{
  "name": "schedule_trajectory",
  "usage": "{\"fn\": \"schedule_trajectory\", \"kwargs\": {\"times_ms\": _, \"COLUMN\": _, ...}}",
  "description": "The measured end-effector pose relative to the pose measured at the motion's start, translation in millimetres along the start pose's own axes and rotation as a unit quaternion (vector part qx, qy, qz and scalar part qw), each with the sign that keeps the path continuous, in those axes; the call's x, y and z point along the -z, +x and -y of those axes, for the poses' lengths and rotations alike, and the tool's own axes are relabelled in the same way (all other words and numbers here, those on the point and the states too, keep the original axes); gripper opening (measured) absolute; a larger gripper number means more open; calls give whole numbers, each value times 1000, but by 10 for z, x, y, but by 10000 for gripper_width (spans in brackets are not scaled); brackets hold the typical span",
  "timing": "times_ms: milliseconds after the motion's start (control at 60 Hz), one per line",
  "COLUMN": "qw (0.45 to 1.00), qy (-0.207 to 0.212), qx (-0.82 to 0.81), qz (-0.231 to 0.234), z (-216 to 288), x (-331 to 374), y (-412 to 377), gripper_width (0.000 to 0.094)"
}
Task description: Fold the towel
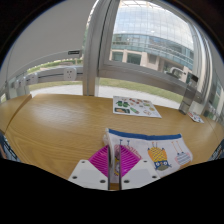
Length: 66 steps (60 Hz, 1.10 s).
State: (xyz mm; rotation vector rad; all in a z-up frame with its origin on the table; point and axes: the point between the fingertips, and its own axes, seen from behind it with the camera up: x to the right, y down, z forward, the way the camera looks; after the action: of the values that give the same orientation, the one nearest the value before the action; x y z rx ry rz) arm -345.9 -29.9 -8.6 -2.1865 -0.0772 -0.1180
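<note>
- The gripper [114, 163] is seen low over a wooden table [55, 125]; its pink pads [100, 160] are brought nearly together.
- The towel [150, 150], white with a blue border and printed figures, is pinched at its near left edge between them and is spread rightward.
- A printed sheet [135, 105] is seen beyond, near windows [150, 40].

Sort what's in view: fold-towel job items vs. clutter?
Job:
- towel, white with printed pictures, flat on the table, just ahead of the fingers
- gripper, fingers close together, holding nothing

Lying about:
- printed sheet, farther back toward the window
</note>
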Motion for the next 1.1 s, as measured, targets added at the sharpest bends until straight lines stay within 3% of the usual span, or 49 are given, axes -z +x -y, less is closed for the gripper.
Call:
{"fn": "schedule_trajectory", "kwargs": {"times_ms": 50, "qw": 1000, "qy": 3, "qx": -5, "qz": -13, "z": 10, "x": -1, "y": 63, "gripper_width": 34}}
{"fn": "schedule_trajectory", "kwargs": {"times_ms": 250, "qw": 999, "qy": -7, "qx": -49, "qz": 22, "z": 69, "x": 49, "y": 33, "gripper_width": 31}}
{"fn": "schedule_trajectory", "kwargs": {"times_ms": 383, "qw": 994, "qy": 17, "qx": -92, "qz": 53, "z": 439, "x": 361, "y": 263, "gripper_width": 31}}
{"fn": "schedule_trajectory", "kwargs": {"times_ms": 567, "qw": 992, "qy": 43, "qx": -115, "qz": 36, "z": 752, "x": 613, "y": 1110, "gripper_width": 31}}
{"fn": "schedule_trajectory", "kwargs": {"times_ms": 717, "qw": 992, "qy": 26, "qx": -121, "qz": 6, "z": 493, "x": 409, "y": 1873, "gripper_width": 31}}
{"fn": "schedule_trajectory", "kwargs": {"times_ms": 750, "qw": 992, "qy": 17, "qx": -122, "qz": 3, "z": 390, "x": 329, "y": 2005, "gripper_width": 71}}
{"fn": "schedule_trajectory", "kwargs": {"times_ms": 883, "qw": 994, "qy": -11, "qx": -92, "qz": -51, "z": -33, "x": 96, "y": 2620, "gripper_width": 393}}
{"fn": "schedule_trajectory", "kwargs": {"times_ms": 983, "qw": 996, "qy": -9, "qx": -78, "qz": -53, "z": -123, "x": 65, "y": 2833, "gripper_width": 457}}
{"fn": "schedule_trajectory", "kwargs": {"times_ms": 1100, "qw": 995, "qy": 20, "qx": -94, "qz": -6, "z": 25, "x": 227, "y": 2842, "gripper_width": 563}}
